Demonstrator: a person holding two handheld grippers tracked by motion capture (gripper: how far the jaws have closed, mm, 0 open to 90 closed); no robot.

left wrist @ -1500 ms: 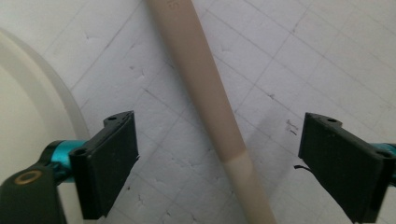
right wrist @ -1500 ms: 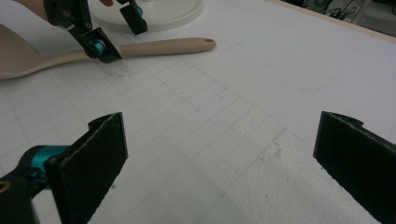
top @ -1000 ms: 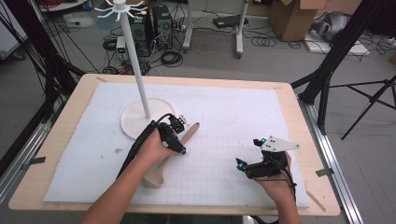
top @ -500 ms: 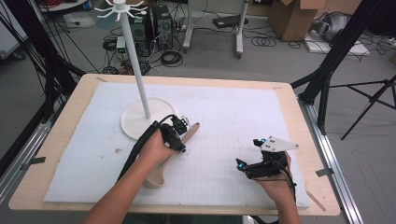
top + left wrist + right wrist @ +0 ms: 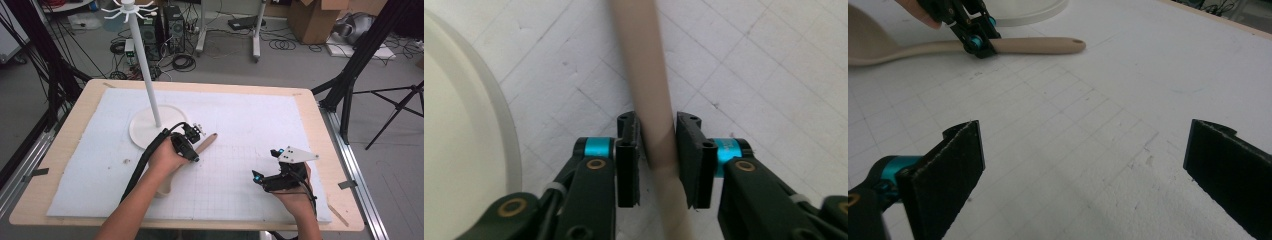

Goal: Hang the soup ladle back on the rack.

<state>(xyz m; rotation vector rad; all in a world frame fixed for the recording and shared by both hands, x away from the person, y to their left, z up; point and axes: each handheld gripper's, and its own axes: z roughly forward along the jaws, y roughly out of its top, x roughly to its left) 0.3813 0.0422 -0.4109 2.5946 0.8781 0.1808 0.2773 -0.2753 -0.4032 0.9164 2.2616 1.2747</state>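
L gripper (image 5: 657, 155) fingers (image 5: 627, 160) clamp spoon handle (image 5: 646, 90) nr white base (image 5: 459, 150).

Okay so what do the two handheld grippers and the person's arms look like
Both the left gripper and right gripper are black with flat black pads, turquoise collars and brass-coloured pivot screws. A black cable trails from the left; a pale grey three-cornered plate tops the right. Forearms are bare, no sleeves.

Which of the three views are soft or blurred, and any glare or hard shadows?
High view: sharp enough overall, even light, soft shadows beside both hands, no glare on the white mat. Left gripper view: the wooden handle between the jaws is blurred, while the mat grid and the stand base read clearer. Right gripper view: near pads soft, the spoon farther off sharper; faint shadow on the mat.
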